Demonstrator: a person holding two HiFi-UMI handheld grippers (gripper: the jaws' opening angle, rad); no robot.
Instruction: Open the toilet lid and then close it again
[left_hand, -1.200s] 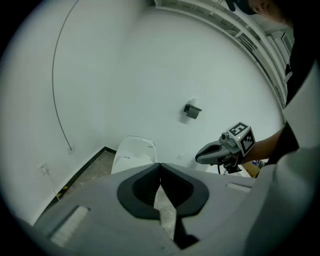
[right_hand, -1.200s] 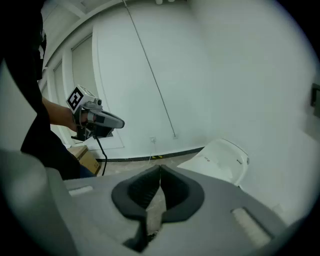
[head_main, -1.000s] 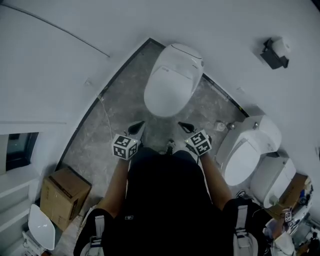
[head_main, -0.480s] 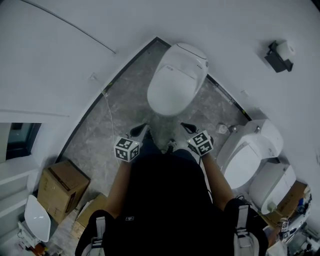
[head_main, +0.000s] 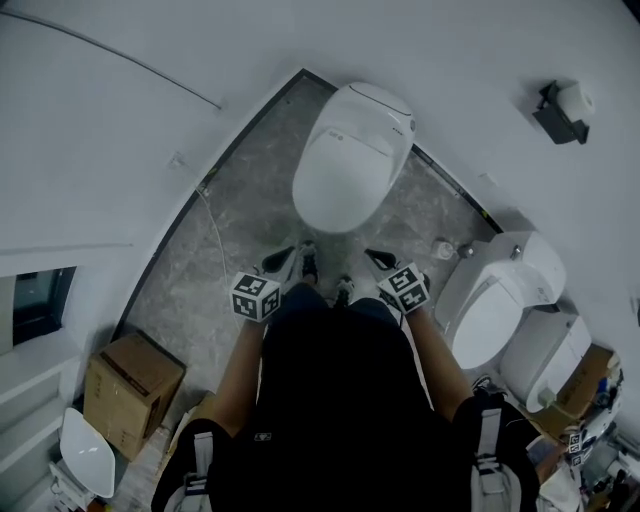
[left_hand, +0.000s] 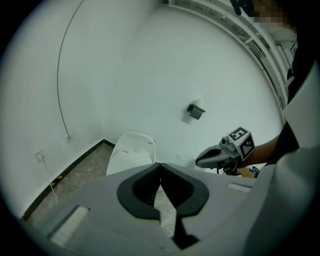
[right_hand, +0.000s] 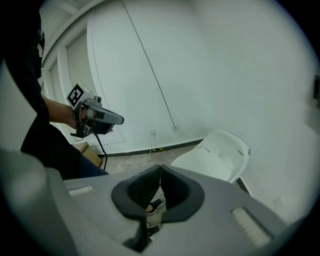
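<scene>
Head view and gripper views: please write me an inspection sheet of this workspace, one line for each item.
Surface: grey marbled tile floor.
Job's things: white oval toilet in the corner, its lid down.
Clutter: brown cardboard box at left; two more white toilets at right.
Grippers: left gripper and right gripper both shut, empty, short of the toilet.
Cables: thin white cable by the left wall, reaching the floor.
Surroundings: white walls; black wall holder with white paper roll.
</scene>
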